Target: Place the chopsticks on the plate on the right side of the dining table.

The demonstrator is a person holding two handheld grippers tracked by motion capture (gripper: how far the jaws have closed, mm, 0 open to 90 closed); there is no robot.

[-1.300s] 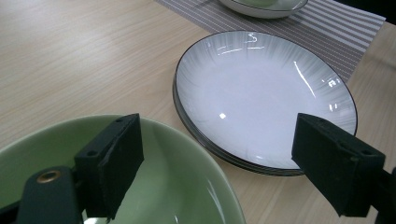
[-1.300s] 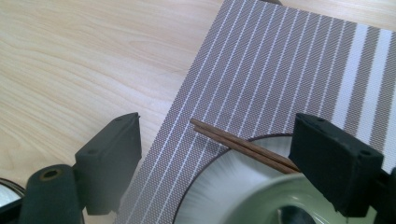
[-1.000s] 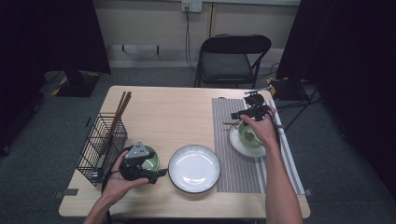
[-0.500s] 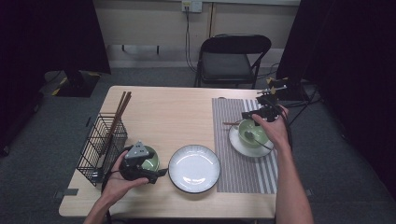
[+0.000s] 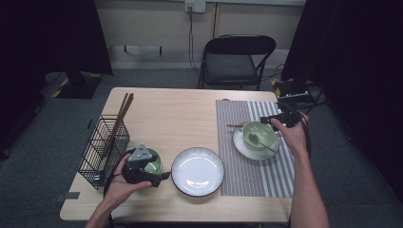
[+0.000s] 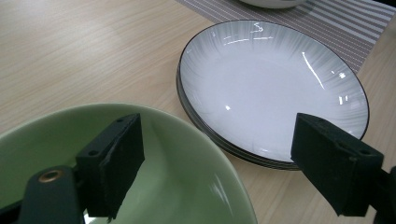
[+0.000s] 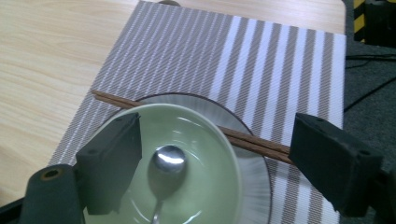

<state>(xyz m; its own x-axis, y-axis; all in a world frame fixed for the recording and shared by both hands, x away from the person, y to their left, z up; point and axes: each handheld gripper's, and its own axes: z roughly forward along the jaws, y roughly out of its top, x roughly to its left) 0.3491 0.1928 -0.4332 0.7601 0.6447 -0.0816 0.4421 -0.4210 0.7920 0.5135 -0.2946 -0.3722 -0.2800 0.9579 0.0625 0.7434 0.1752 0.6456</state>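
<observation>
— Green bowl (image 5: 151,166) near the rack (image 5: 102,145): the left gripper (image 6: 217,163) spans its rim, jaws wide?
— Yes. The right gripper (image 7: 219,163) hangs wide above the other bowl (image 7: 187,158) holding a spoon (image 7: 166,172)

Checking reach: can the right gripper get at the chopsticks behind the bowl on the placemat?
Probably yes. The right gripper is open above the green bowl, and the chopsticks lie exposed on the saucer rim beyond it.
</observation>
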